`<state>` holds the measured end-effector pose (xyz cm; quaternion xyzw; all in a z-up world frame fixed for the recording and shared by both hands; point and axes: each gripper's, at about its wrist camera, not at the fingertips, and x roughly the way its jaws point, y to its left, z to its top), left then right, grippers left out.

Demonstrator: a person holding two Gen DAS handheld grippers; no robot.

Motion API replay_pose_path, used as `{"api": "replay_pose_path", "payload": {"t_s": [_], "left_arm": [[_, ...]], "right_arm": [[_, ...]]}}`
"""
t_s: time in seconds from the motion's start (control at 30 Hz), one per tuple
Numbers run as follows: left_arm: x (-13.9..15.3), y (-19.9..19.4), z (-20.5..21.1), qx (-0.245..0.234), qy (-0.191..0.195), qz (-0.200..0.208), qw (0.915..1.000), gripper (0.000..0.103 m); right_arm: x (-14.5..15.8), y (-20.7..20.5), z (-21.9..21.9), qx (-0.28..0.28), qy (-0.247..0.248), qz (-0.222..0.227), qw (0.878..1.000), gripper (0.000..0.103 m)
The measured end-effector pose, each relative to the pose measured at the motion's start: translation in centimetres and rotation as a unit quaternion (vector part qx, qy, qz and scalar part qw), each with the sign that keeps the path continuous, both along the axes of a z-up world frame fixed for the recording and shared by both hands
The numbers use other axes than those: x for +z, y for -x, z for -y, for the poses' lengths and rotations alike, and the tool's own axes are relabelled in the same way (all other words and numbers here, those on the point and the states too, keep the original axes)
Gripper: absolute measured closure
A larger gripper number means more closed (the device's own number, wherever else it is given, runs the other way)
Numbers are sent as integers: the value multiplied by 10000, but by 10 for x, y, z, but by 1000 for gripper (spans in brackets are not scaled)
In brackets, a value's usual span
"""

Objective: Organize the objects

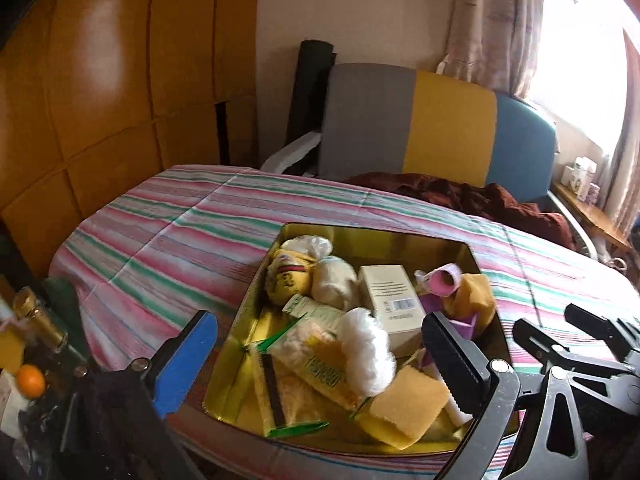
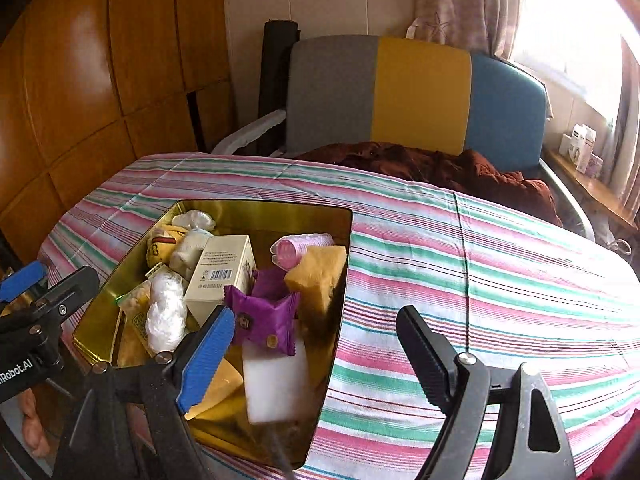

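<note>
Two claws hang above the striped table (image 2: 460, 264), both spread wide with nothing between their fingers. The left claw (image 1: 320, 354) stands fully apart over the near part of a gold tin (image 1: 384, 236), its blue pad (image 1: 185, 364) at the tin's left edge and its black pad (image 1: 452, 352) over the right side; neither pad touches anything. The right claw (image 2: 316, 356) is also open and empty, its blue pad (image 2: 206, 354) over the tin (image 2: 256, 210) and its black pad (image 2: 426, 358) over bare tablecloth just beside it.

The tin lies open on the table's near left part, shiny gold inside and heaped with small things lying loosely over each other. One white carton with a barcode (image 2: 222, 268) stands tilted in the middle. One purple snack packet (image 2: 262, 318) lies in front of it, touching one white block (image 2: 274, 380). Yellow sponges number at least two (image 2: 318, 276) (image 1: 404, 404). One pink roll (image 2: 298, 246) lies against the far sponge. Two white wads in clear wrap (image 1: 366, 344) (image 1: 334, 278) and one yellow pouch (image 1: 288, 276) fill the left side.

One chair (image 2: 420, 92) in grey, yellow and blue stands behind the table.
</note>
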<state>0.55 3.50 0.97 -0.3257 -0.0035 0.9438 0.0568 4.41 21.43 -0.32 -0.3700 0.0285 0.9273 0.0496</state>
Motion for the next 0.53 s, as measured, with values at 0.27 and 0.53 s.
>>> {"api": "replay_pose_path", "payload": {"t_s": [0.27,0.53], "left_arm": [[-5,-3,8,163,84,35,9998,0],[-3,-7,10,137,105,-103,9998,1]], "right_arm": [[-1,-1,9,102,-67,20,9999,18],[0,-2,12,110,-88,-9,9999,18]]}}
